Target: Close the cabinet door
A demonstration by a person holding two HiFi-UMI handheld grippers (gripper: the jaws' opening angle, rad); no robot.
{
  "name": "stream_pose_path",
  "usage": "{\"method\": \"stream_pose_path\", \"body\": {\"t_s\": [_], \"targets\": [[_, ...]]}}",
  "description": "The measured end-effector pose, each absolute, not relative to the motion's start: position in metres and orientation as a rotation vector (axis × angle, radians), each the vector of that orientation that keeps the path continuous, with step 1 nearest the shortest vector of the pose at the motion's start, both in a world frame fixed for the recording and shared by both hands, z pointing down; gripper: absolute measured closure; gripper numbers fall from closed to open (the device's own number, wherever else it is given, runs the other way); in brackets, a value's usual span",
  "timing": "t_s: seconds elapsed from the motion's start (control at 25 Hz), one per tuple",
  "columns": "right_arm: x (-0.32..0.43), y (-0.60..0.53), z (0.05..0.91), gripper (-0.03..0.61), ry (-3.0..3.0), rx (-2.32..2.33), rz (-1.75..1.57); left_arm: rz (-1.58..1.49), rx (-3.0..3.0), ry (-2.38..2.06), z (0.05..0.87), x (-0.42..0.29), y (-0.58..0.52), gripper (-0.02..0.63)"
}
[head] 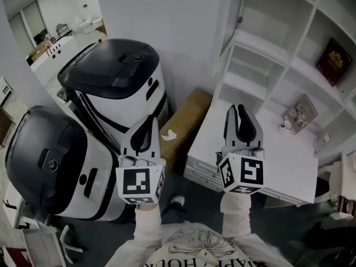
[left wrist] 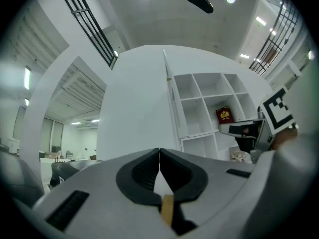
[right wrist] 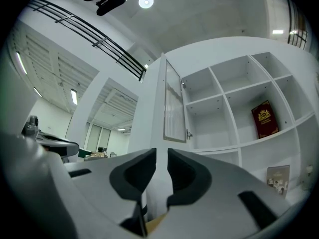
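The cabinet door (head: 232, 16), white with a ribbed glass panel (right wrist: 175, 103), stands open at the left side of the white shelf cabinet (head: 278, 54). In the left gripper view the door (left wrist: 170, 101) shows almost edge-on. My left gripper (head: 148, 128) is shut with nothing in it, its jaw tips meeting (left wrist: 159, 152). My right gripper (head: 243, 113) is open by a narrow gap (right wrist: 161, 152) with nothing between the jaws. Both grippers hang in the air short of the door and touch nothing.
Two large black-and-white machines (head: 119, 85) stand at the left, with a cardboard box (head: 186, 124) beside them. A low white drawer unit (head: 267, 160) sits under my right gripper. On the shelves are a red book (head: 334, 60) and a picture frame (head: 300, 113).
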State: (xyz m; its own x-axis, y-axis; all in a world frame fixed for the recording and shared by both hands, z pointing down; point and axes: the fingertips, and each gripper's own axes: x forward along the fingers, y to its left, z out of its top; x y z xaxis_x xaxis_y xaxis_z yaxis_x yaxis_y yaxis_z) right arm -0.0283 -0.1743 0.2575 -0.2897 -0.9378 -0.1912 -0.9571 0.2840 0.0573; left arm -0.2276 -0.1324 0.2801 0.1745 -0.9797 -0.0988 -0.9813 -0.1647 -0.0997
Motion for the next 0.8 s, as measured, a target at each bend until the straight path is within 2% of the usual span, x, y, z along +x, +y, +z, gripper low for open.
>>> {"method": "stream_pose_path", "body": {"t_s": [0.8], "targets": [[-0.088,-0.265,0.241,0.497,2.426,-1.771,0.322,0.028,-2.283,1.922,0.274,-0.277,-0.219,0.609]]}}
